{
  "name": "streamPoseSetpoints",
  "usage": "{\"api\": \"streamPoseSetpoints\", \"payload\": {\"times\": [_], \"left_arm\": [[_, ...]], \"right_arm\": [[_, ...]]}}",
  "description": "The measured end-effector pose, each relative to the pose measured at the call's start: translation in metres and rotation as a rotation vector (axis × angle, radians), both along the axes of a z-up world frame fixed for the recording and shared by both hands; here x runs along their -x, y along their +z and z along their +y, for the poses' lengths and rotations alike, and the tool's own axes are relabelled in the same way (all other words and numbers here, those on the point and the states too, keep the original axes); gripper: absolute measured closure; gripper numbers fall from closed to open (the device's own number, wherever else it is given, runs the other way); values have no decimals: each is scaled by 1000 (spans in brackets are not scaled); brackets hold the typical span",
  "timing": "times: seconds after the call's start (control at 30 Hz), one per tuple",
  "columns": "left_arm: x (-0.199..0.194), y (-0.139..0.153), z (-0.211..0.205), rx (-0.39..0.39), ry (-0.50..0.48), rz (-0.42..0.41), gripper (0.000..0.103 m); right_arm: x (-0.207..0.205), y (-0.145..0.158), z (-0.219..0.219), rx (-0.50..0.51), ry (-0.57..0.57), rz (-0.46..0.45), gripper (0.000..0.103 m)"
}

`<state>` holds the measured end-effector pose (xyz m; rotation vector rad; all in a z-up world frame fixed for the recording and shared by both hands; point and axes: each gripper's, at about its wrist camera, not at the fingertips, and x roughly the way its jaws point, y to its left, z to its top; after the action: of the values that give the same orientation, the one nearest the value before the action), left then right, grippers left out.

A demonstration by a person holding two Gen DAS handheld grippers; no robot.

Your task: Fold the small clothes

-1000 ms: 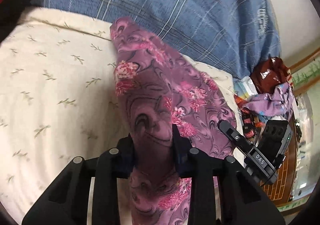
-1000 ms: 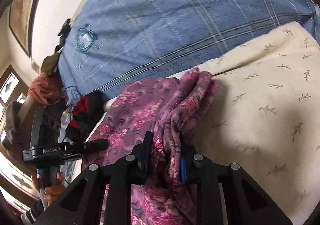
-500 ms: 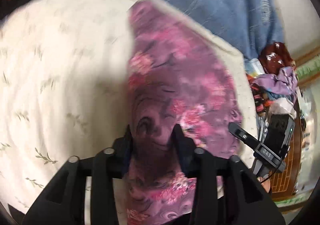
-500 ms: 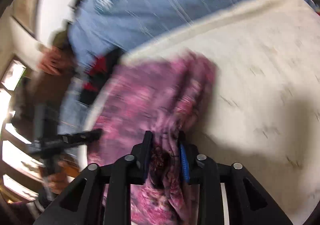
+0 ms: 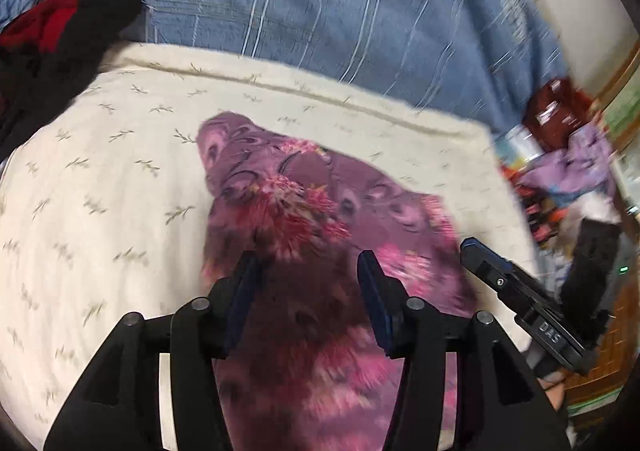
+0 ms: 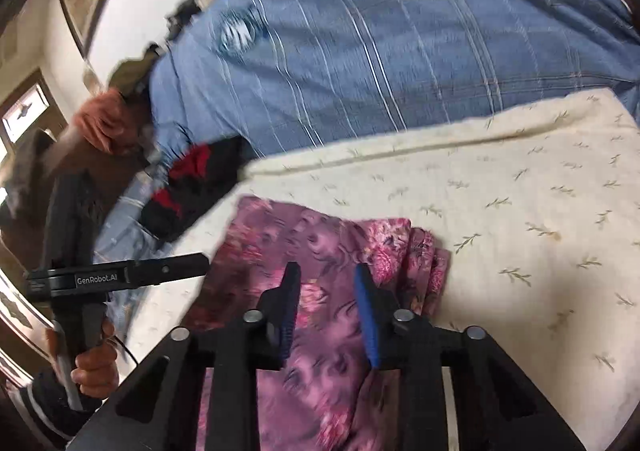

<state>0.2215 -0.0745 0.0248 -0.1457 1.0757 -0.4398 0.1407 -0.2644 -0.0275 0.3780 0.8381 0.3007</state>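
Here, the left gripper (image 5: 308,275) and right gripper (image 6: 326,283) are hovering released, jaws parted over the purple floral garment (image 5: 320,211) lying on the cream sheet (image 5: 100,191); a blue striped quilt (image 5: 320,11) is lying beyond them.

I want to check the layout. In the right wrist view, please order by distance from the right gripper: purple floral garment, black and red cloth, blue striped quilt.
1. Purple floral garment, under the right gripper.
2. Black and red cloth, left.
3. Blue striped quilt, behind.
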Motion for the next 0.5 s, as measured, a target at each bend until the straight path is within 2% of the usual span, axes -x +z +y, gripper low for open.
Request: {"api": "streamPoseSetpoints", "payload": {"times": [0.03,0.1,0.17,0.2,0.3,0.37,0.5], "left_arm": [[-6,-8,-3,-34,10,2,53],[-16,-24,-8,-82,15,-4,52],[-18,-25,-14,-117,14,-37,47],[-17,-25,-15,-125,13,-41,46],[-15,-22,-16,-131,12,-45,46],[-9,-16,-13,-114,12,-46,46],[18,-12,-8,-110,2,-72,46]], "right_arm": [[-7,-9,0,17,-8,26,77],[-15,-34,-1,83,-27,108,89],[-16,-45,-10,55,-40,87,100],[-18,-47,-14,34,-48,96,100],[-17,-42,-16,22,-51,111,100],[-10,-31,-13,34,-45,99,89],[22,-4,-6,29,0,60,85]]}}
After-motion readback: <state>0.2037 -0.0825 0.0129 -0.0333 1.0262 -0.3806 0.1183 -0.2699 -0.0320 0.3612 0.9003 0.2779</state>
